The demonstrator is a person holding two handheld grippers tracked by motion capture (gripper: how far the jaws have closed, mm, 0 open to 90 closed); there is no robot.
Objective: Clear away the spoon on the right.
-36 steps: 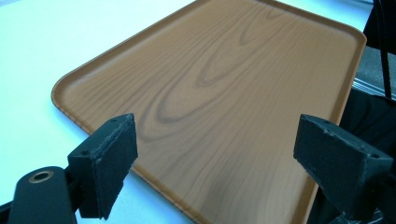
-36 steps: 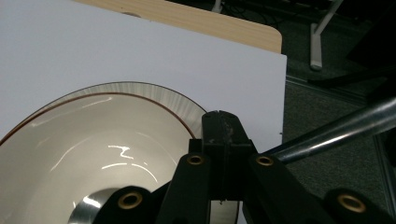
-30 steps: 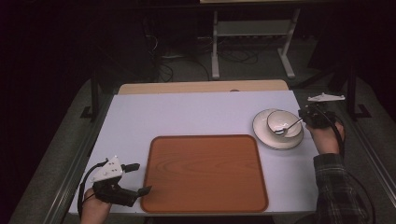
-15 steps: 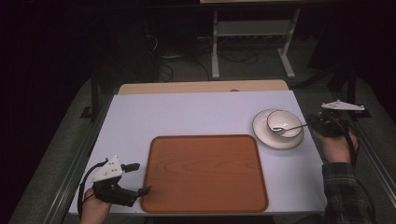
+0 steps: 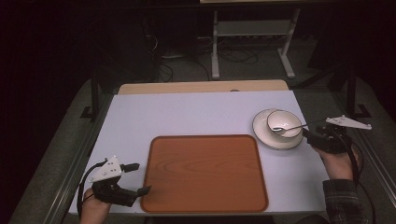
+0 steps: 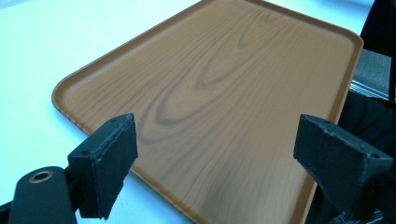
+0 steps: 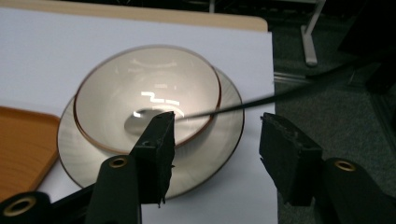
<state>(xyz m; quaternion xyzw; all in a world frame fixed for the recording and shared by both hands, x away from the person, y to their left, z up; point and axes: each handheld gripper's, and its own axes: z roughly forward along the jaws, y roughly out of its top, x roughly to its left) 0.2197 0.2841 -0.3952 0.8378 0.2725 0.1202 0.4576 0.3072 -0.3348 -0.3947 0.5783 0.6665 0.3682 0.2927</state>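
A white bowl (image 5: 284,122) (image 7: 147,91) stands on a white plate (image 5: 267,139) (image 7: 219,156) at the table's right. A metal spoon (image 5: 290,127) (image 7: 142,116) lies in the bowl, its handle leaning over the rim toward the right. My right gripper (image 5: 310,134) (image 7: 217,137) sits just right of the plate; its jaws have just been opening and stand apart, with the handle crossing beyond the tips and no pad touching it. A brown wood-grain tray (image 5: 205,172) (image 6: 210,88) lies in the middle. At its near left corner my left gripper (image 5: 140,178) (image 6: 215,149) is open with nothing in it.
The pale table top (image 5: 187,112) has a wooden strip (image 5: 201,87) along its far edge. A metal stand (image 5: 252,35) and cables sit on the dark floor behind. The table's right edge runs close to my right hand (image 5: 338,163).
The right gripper's jaws have opened and let go of the spoon handle, and the hand has drawn back toward the near right. The spoon stays in the bowl. The left gripper has not moved.
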